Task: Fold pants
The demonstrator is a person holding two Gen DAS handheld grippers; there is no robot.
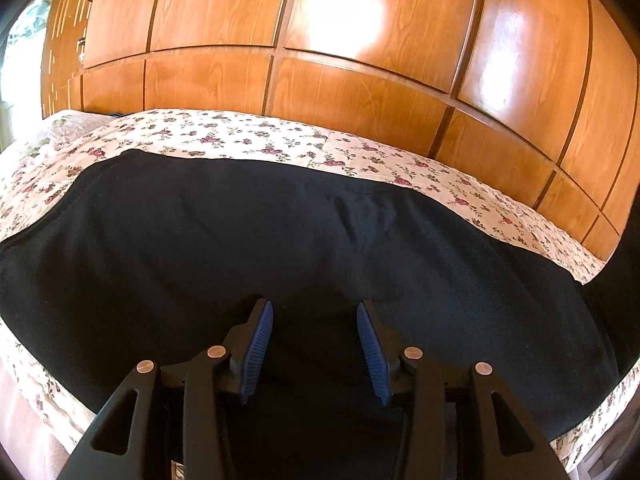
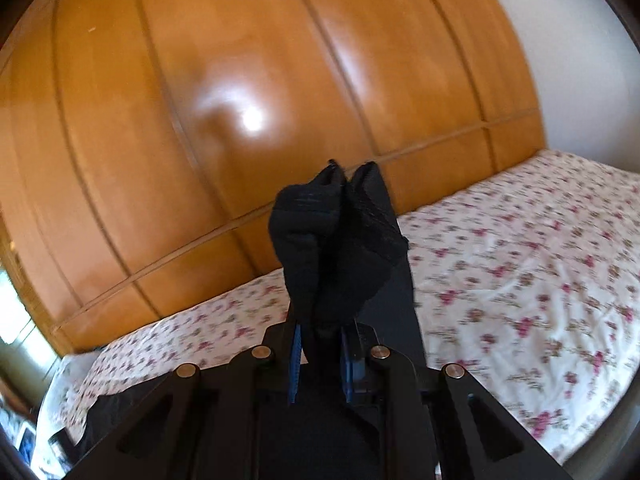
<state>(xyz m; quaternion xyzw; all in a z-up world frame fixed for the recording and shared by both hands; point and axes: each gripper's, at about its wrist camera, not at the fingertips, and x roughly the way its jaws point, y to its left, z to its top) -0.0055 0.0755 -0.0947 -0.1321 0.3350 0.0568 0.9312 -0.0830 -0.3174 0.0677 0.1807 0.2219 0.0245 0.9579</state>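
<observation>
The black pants (image 1: 200, 240) lie spread flat across the flowered bed sheet (image 1: 240, 136), filling most of the left wrist view. My left gripper (image 1: 316, 312) hovers low over them with its blue pads apart and nothing pinched between them. In the right wrist view my right gripper (image 2: 320, 332) is shut on a bunched end of the pants (image 2: 332, 240), which stands up out of the jaws above the bed (image 2: 520, 260). The rest of that fabric hangs down under the gripper, with a dark part (image 2: 108, 412) lying at the lower left.
A glossy wooden wardrobe (image 1: 320, 40) runs along the far side of the bed and also fills the background (image 2: 200, 100) of the right wrist view. A white wall (image 2: 580, 60) stands at the right. Bare flowered sheet stretches to the right of the raised fabric.
</observation>
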